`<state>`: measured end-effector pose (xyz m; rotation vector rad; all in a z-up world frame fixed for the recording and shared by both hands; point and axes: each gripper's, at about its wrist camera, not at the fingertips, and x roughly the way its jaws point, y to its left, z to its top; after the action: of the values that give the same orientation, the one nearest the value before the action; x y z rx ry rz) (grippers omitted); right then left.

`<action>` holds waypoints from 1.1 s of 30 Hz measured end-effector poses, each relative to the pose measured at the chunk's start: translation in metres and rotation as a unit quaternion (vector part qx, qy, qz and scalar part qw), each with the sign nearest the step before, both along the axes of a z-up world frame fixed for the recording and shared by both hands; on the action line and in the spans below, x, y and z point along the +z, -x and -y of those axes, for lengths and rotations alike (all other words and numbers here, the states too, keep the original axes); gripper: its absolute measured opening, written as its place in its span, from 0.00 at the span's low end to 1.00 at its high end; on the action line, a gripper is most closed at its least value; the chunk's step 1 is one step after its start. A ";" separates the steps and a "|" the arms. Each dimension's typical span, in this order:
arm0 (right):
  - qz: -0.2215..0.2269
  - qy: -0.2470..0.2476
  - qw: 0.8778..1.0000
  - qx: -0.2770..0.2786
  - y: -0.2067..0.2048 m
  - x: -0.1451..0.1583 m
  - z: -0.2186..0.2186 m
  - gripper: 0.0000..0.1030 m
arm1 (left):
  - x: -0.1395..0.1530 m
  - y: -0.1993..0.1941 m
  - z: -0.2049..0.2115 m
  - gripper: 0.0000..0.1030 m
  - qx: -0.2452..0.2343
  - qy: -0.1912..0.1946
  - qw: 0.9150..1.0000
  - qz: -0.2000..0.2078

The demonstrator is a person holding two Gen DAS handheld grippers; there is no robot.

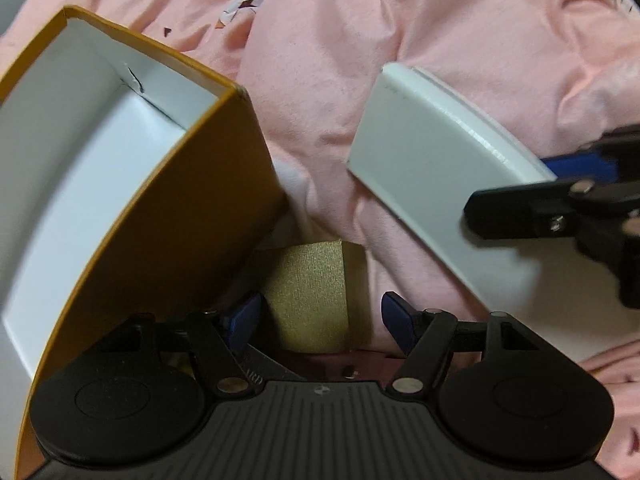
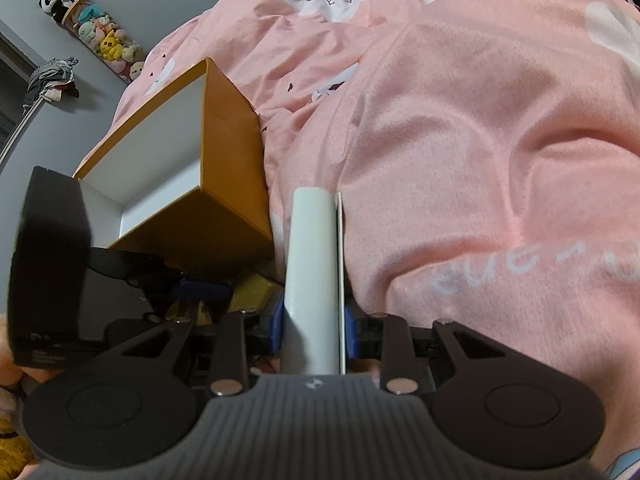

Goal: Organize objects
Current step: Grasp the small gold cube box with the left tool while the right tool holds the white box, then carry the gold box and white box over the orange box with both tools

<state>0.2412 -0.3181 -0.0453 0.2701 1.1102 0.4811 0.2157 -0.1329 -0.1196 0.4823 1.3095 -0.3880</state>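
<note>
An open orange box [image 1: 224, 184] with a white inside lies on the pink bedding at the left; it also shows in the right wrist view [image 2: 224, 184]. My left gripper [image 1: 320, 320] is open, its blue pads either side of a small gold box [image 1: 312, 296] without touching it. The gold box peeks out in the right wrist view [image 2: 256, 292]. My right gripper [image 2: 312, 328] is shut on a flat white box [image 2: 312, 272], held edge-up above the bedding. That white box [image 1: 432, 184] and the right gripper [image 1: 560, 200] show at the right of the left wrist view.
Pink bedding [image 2: 460, 160] with white cat prints lies rumpled all around. A black box [image 2: 48, 264] stands at the left in the right wrist view. Plush toys [image 2: 100, 36] hang on the grey wall.
</note>
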 end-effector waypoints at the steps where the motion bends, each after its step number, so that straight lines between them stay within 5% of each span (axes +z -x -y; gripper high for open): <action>1: 0.001 0.001 1.000 0.000 0.000 0.000 0.000 0.30 | -0.002 0.003 0.001 0.79 -0.003 -0.008 1.000 0.007; 9: 0.002 0.002 1.000 -0.001 0.002 0.001 0.000 0.29 | -0.018 0.013 0.009 0.83 -0.011 -0.038 0.999 0.031; 16: 0.006 0.010 1.000 0.000 0.005 0.004 -0.003 0.30 | -0.011 0.018 0.000 0.69 -0.002 -0.020 0.999 0.045; 20: 0.010 0.014 1.000 0.003 0.007 0.008 -0.005 0.30 | 0.004 0.026 -0.007 0.57 0.010 0.013 0.998 0.064; 25: 0.025 0.018 0.999 0.007 0.012 0.020 -0.010 0.30 | 0.037 0.040 -0.022 0.54 0.045 0.080 0.992 0.091; 33: 0.065 0.040 0.997 0.032 0.019 0.050 -0.035 0.30 | 0.101 0.057 -0.038 0.54 0.112 0.189 0.964 0.147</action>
<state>0.2222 -0.2831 0.0047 0.1312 1.0112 0.5037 0.1585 -0.0947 -0.0190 0.0639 0.9578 -0.3514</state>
